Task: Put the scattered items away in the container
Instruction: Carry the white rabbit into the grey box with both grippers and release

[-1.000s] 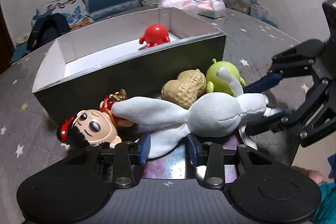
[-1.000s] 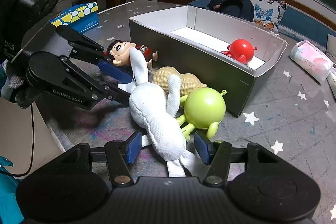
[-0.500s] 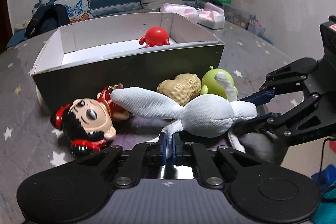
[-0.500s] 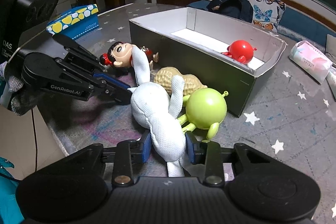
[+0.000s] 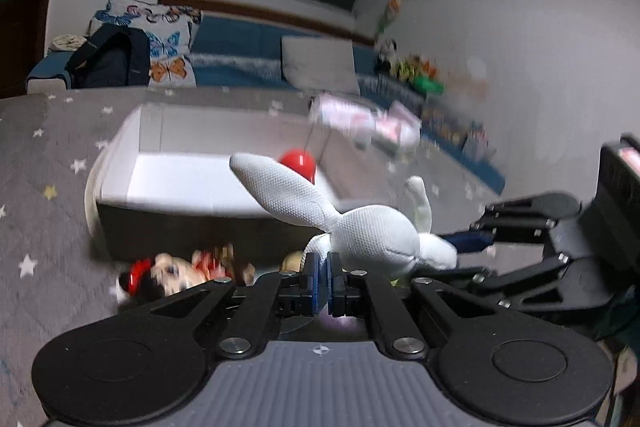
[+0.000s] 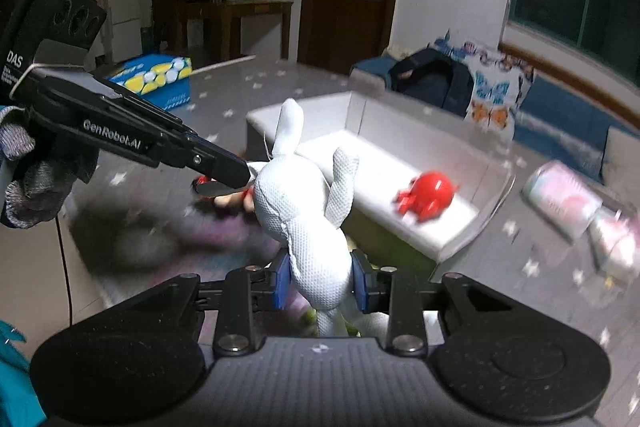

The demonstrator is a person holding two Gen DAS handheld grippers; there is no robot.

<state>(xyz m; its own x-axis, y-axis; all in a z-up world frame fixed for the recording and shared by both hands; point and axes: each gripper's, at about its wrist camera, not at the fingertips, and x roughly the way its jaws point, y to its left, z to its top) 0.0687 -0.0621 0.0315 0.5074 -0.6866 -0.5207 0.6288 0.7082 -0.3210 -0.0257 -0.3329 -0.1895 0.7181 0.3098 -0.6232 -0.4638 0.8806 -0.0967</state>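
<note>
Both claws grip the white plush rabbit (image 5: 376, 235) and hold it clear of the counter (image 5: 40, 163), in front of the open box (image 5: 120, 147). In the left wrist view, the left claw (image 5: 323, 277) has its blue pads pressed almost together, pinching a thin bit of the rabbit at its 6 o'clock edge, while one long ear sticks out toward 10 o'clock across the box's near wall. The right claw (image 5: 468, 253) comes in from 3 o'clock and clamps the rabbit's far end. In the right wrist view, the right claw (image 6: 320, 281) squeezes the rabbit's (image 6: 304, 223) body between its blue pads, ears pointing to 12 o'clock, and the left claw (image 6: 240, 179) reaches in from 9 o'clock to the rabbit's head. The box (image 6: 360, 123) lies at 1 o'clock from the rabbit, and a red round toy (image 6: 428, 197) sits on its white floor. In the left wrist view, a doll with black hair and red trim (image 5: 160, 275), blurred, lies on the counter at 8 o'clock from the rabbit, beside the box's dark outer wall. A blue and yellow tissue box (image 6: 154, 79) stands at 11 o'clock in the right wrist view, and pink and white packets (image 6: 568, 203) lie at 3 o'clock.
</note>
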